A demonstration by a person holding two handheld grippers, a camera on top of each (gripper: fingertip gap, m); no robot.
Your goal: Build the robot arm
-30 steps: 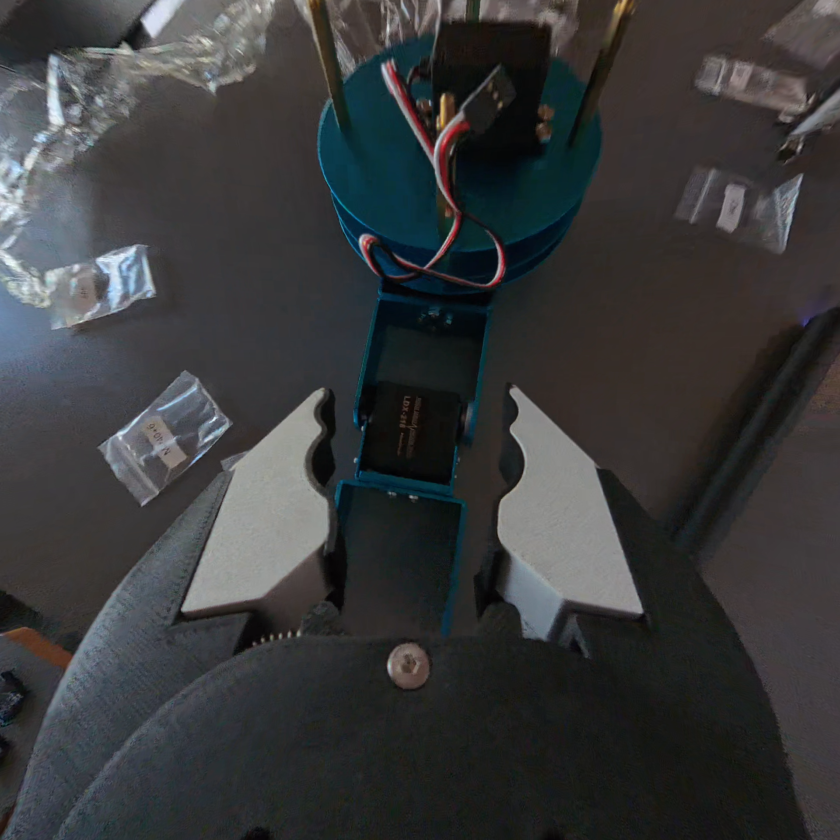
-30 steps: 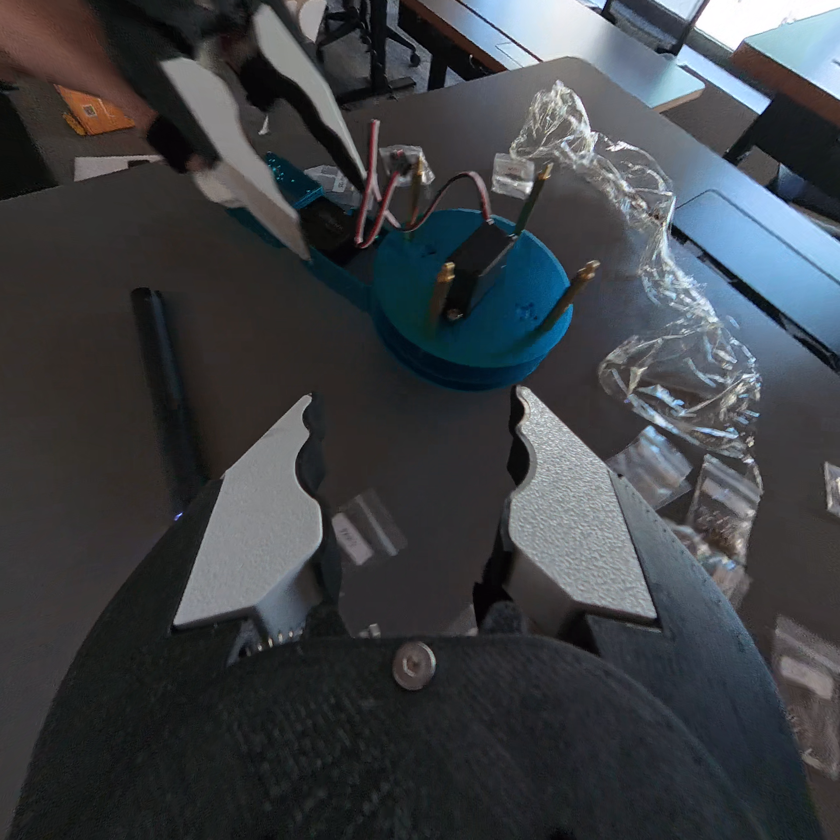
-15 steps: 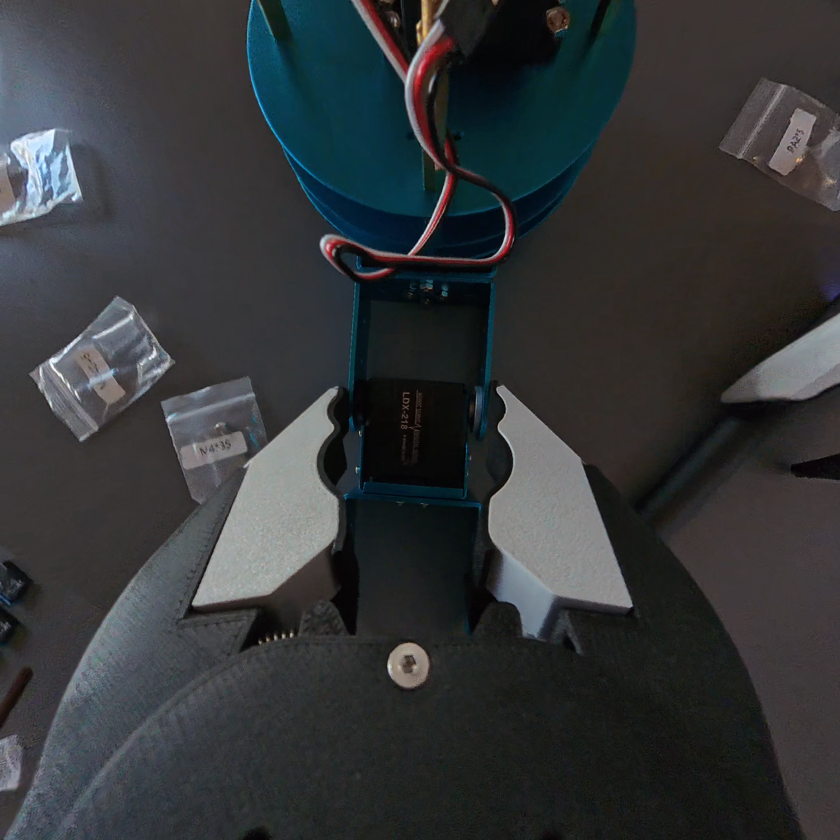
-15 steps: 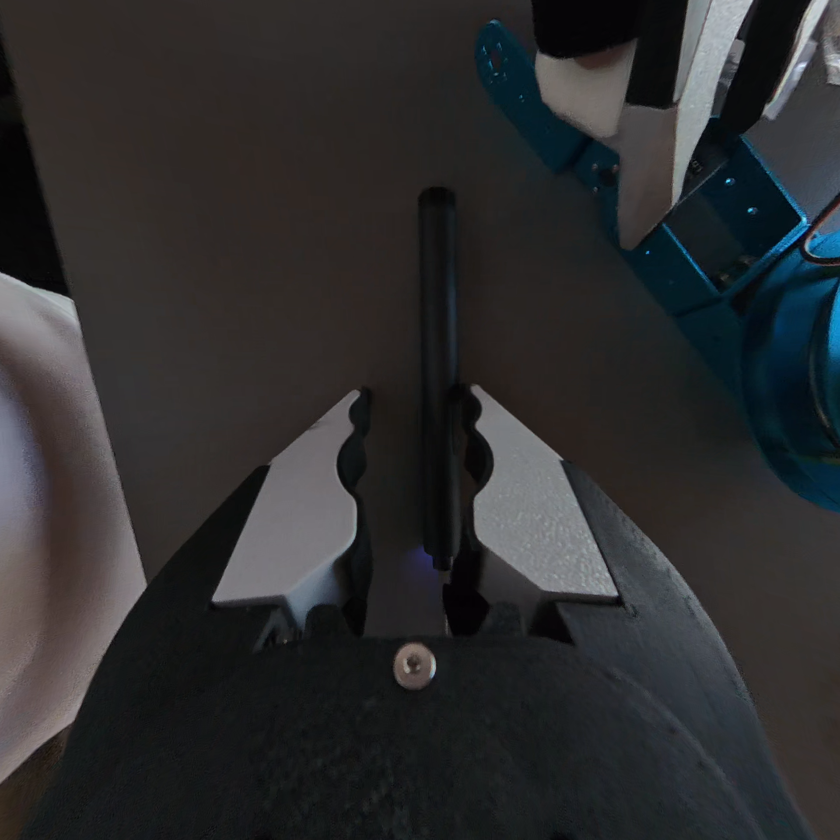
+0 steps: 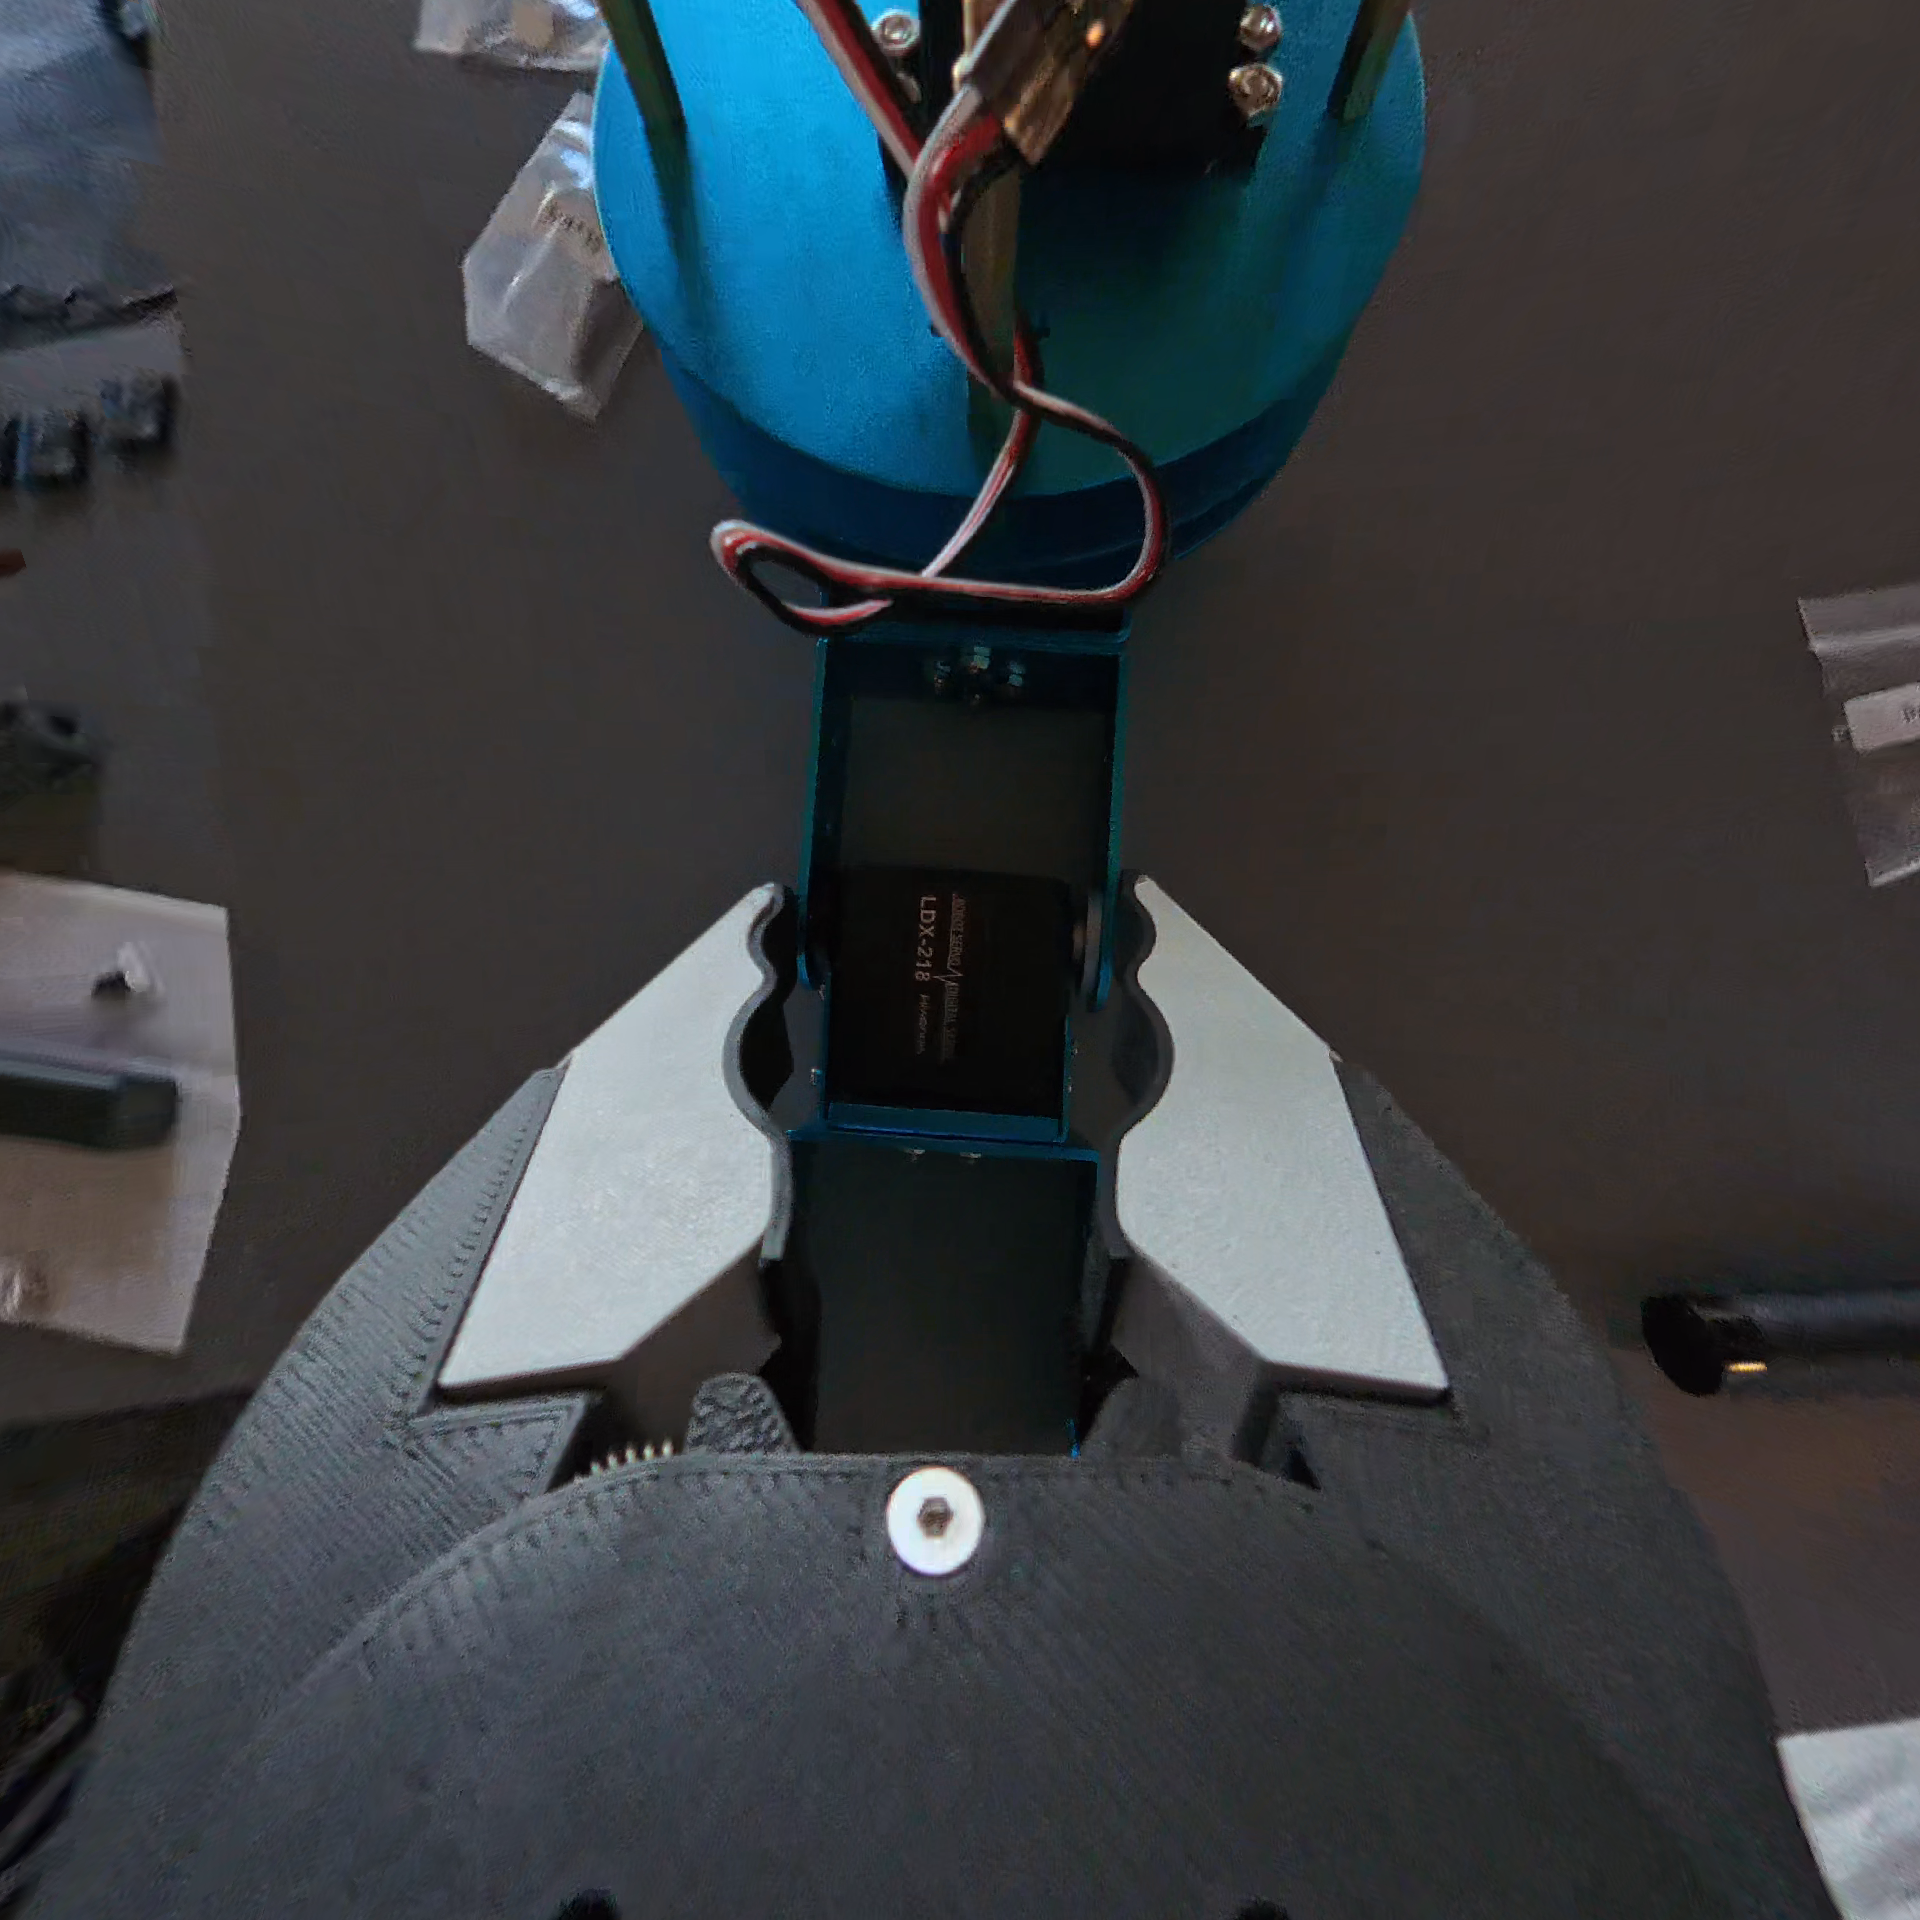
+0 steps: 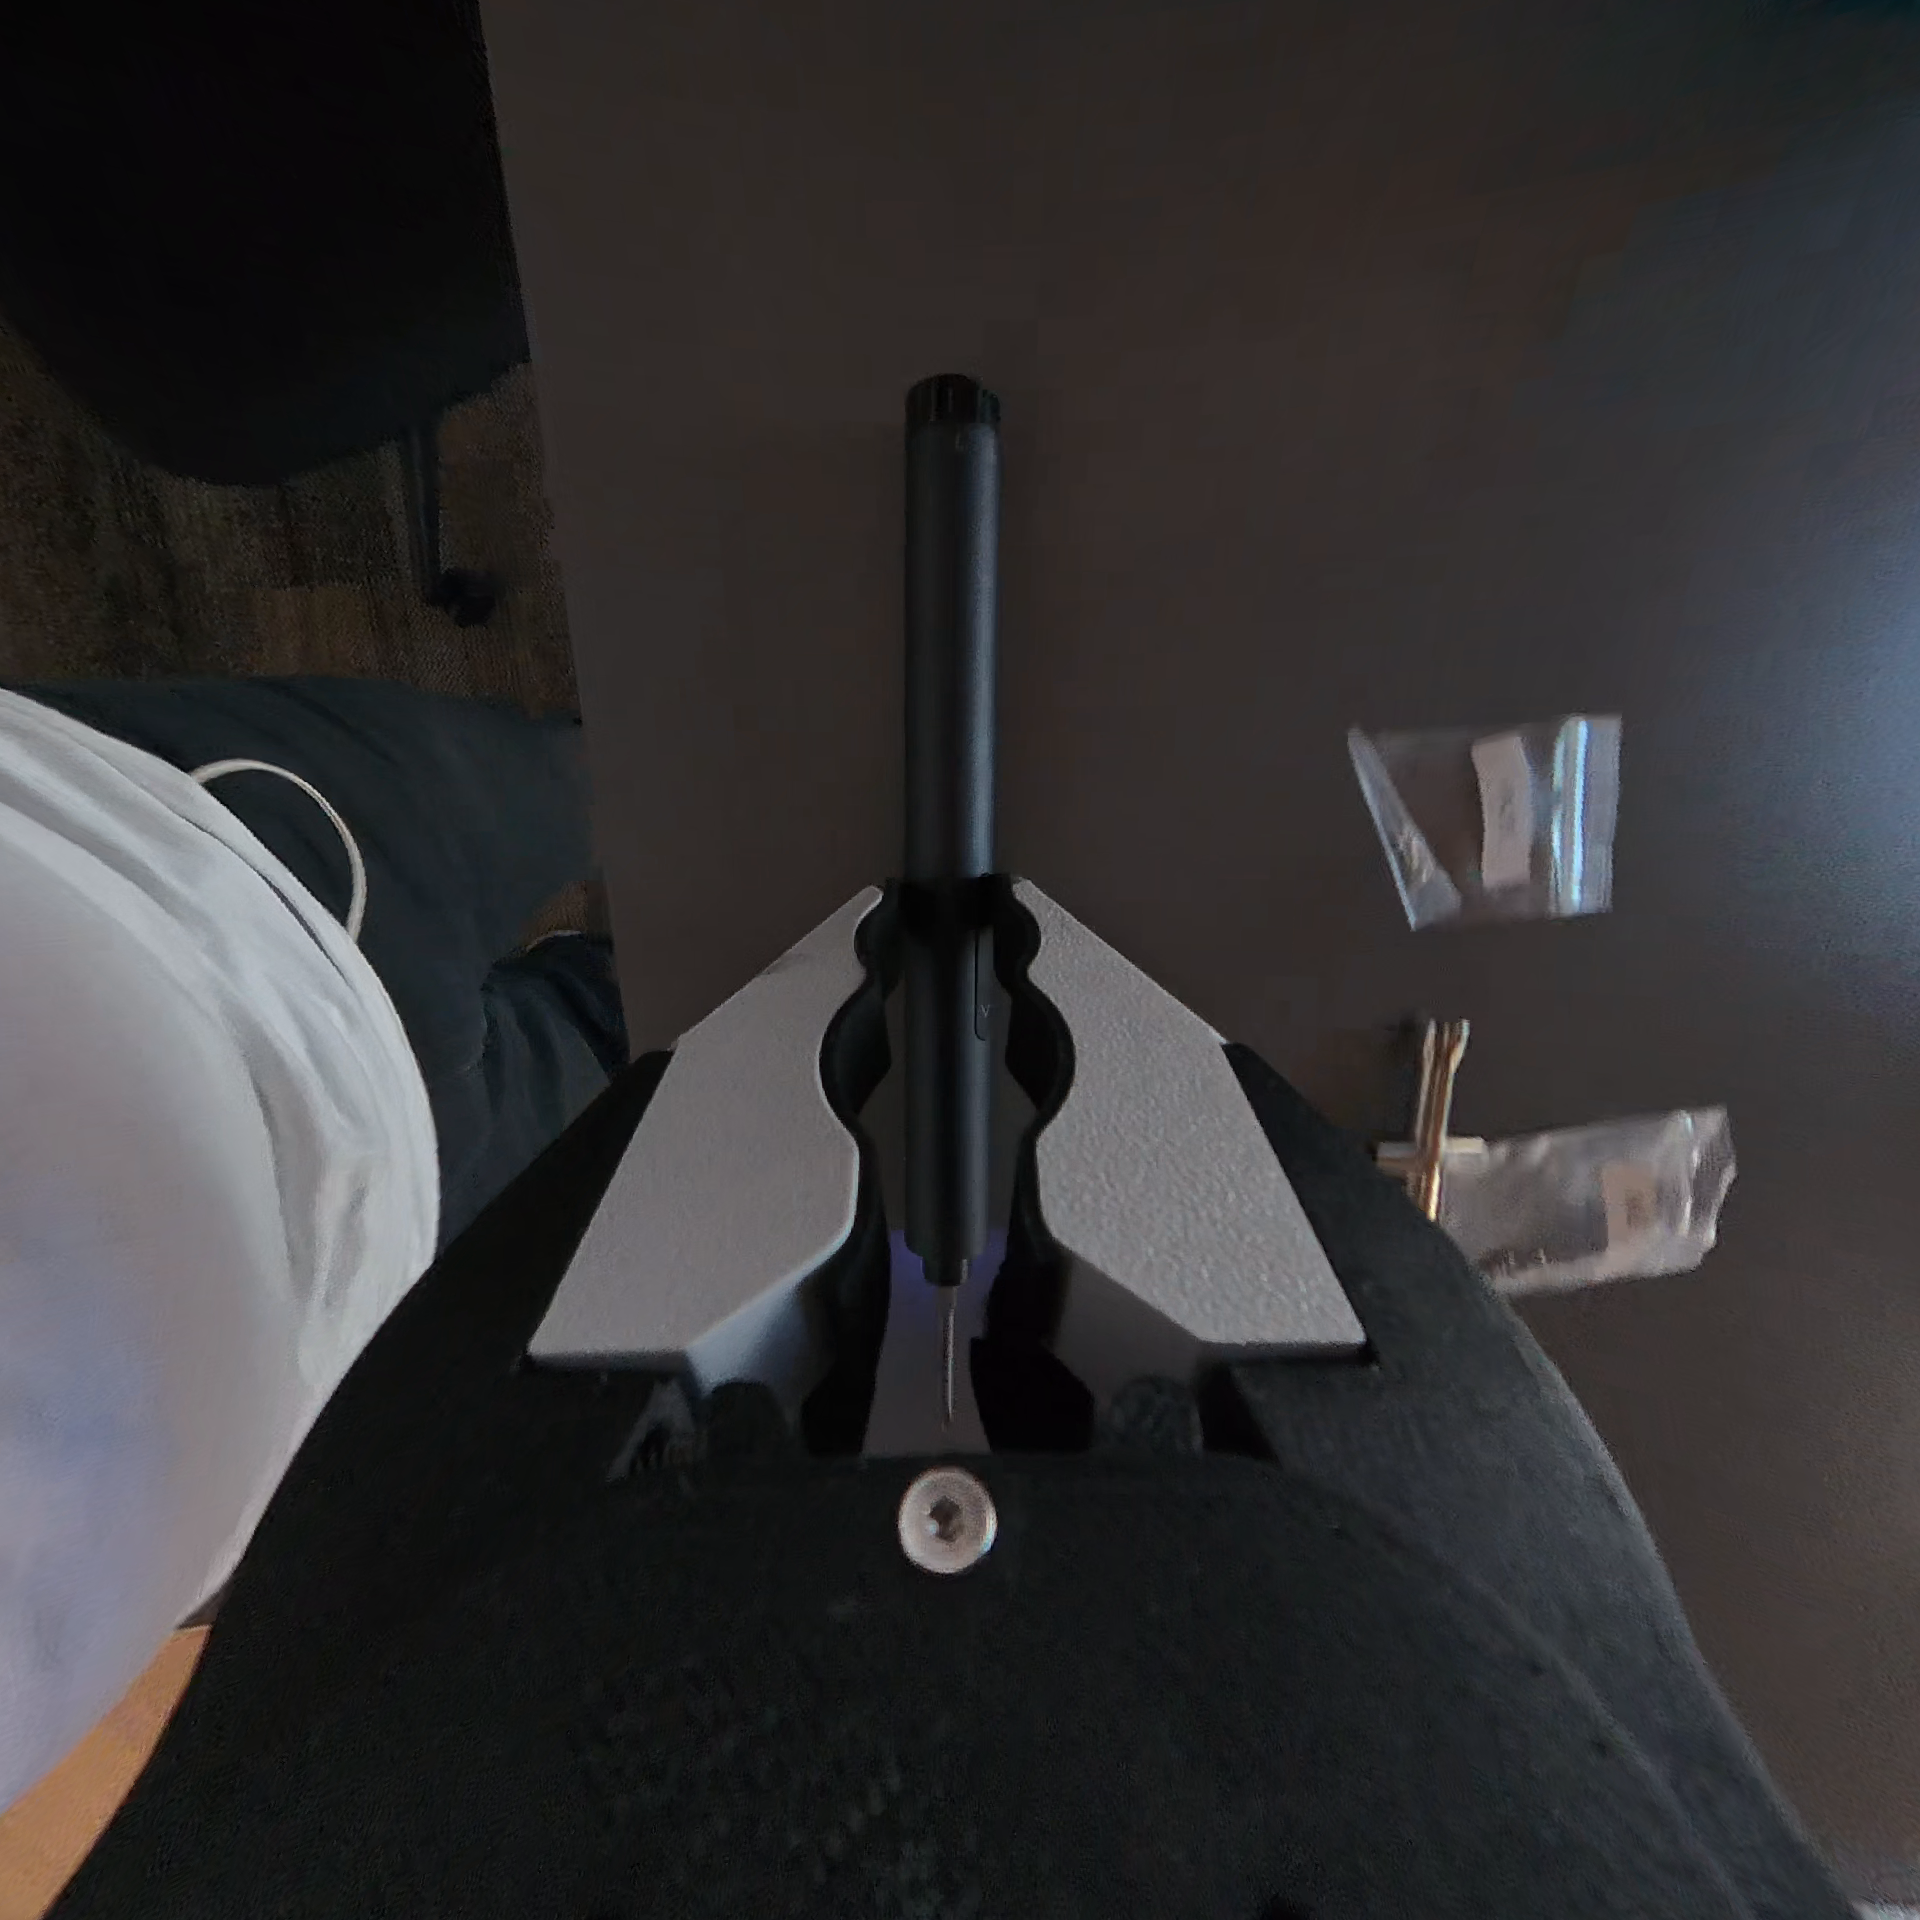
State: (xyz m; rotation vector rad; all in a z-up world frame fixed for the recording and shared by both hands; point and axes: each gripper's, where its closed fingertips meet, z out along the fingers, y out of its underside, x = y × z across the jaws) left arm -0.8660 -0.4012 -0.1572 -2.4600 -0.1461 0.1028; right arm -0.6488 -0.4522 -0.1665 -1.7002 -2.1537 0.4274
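Observation:
My left gripper (image 5: 951, 925) is shut on a blue metal bracket (image 5: 966, 748) that carries a black servo (image 5: 951, 987). The bracket joins a round blue base (image 5: 810, 260) with brass posts and a second black servo on top. A red, white and black wire (image 5: 1039, 416) loops from the top down to the bracket. My right gripper (image 6: 945, 904) is shut on a slim black electric screwdriver (image 6: 948, 644). Its thin bit (image 6: 948, 1361) points back toward the camera and its rear end points away. The screwdriver also shows at the right edge of the left wrist view (image 5: 1766, 1335).
Small clear bags of hardware lie on the dark table: beside the base (image 5: 551, 281), at the right (image 5: 1870, 727), and right of the screwdriver (image 6: 1496, 821) (image 6: 1590, 1195), one with brass posts. A white sheet with small parts (image 5: 104, 1101) lies left. A person's white sleeve (image 6: 156, 1039) fills the left.
My right gripper closed fully on the screwdriver and lifted it off the table. My left gripper kept its hold on the bracket while the assembly shifted against the table.

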